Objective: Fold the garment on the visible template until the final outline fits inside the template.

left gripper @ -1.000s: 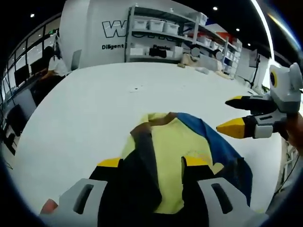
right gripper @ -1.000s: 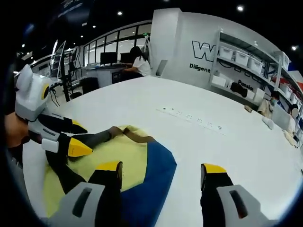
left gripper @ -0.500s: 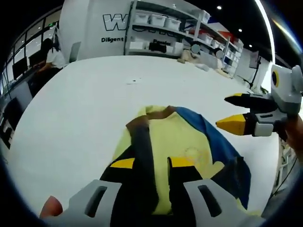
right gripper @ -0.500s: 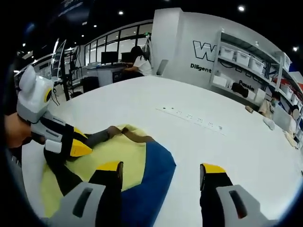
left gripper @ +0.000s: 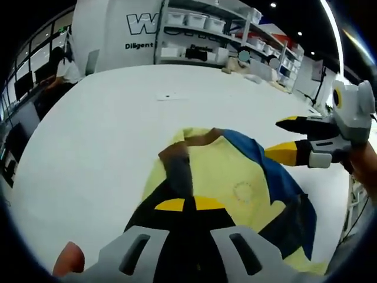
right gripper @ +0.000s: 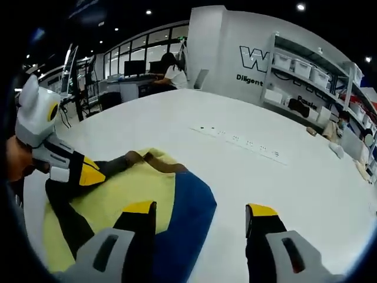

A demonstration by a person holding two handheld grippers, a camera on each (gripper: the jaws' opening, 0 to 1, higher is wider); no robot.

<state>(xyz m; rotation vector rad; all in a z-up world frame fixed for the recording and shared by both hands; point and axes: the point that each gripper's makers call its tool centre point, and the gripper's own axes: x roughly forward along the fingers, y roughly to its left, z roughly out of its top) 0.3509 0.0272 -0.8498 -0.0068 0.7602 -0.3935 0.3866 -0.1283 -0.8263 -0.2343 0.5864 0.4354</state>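
Left gripper [left gripper: 189, 204]: pressed together, dark sleeve [left gripper: 178, 171] pinched.
Right gripper [right gripper: 200, 209]: spread, held above yellow-and-blue garment [right gripper: 141, 188].
Surface: white table [right gripper: 277, 177].

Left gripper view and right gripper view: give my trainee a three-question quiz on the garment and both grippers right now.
1. True or false: the left gripper has its yellow-tipped jaws closed together on the dark sleeve.
2. Which colours show on the yellow, blue and dark fabric garment beside the right gripper? A) red and green B) yellow and blue C) all white
3. Fill in: the garment lies on a ___ table.

Key: 1 true; 2 B; 3 white.
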